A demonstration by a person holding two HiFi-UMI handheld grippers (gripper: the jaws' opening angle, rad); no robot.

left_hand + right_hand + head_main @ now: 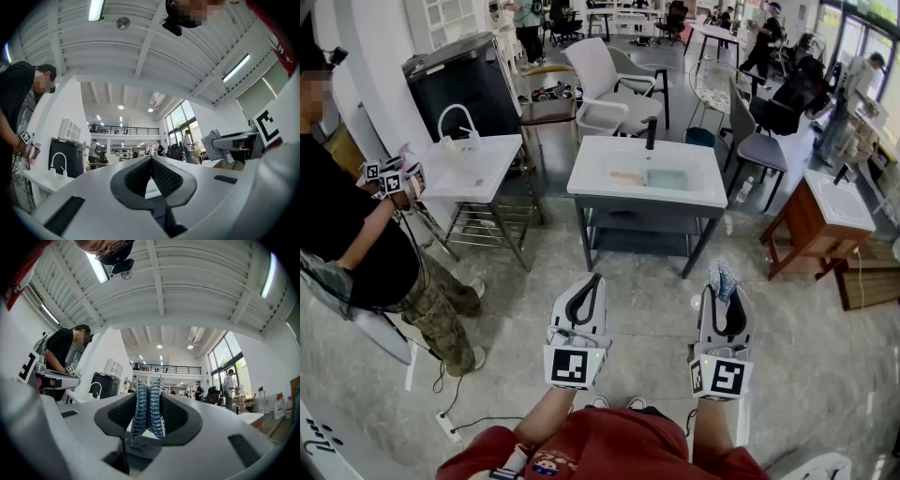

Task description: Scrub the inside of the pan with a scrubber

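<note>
I hold both grippers low in front of me, over the floor and short of the white sink basin [705,192]. My left gripper [594,279] is shut, its dark pads meeting with nothing between them [151,160]. My right gripper [720,287] is shut on a blue mesh scrubber [149,405], whose tuft sticks out past the tips [724,274]. The scrubber also shows at the right of the left gripper view [213,143]. No pan is plainly visible; the basin holds a tan object [628,176] and a greenish patch [667,179].
A black faucet [651,133] stands at the basin's back. A second white sink [478,173] is at the left, where a person [356,234] holds marker-tagged grippers. A wooden cabinet [816,230] stands right, chairs [609,80] behind. A cable and power strip [448,427] lie on the floor.
</note>
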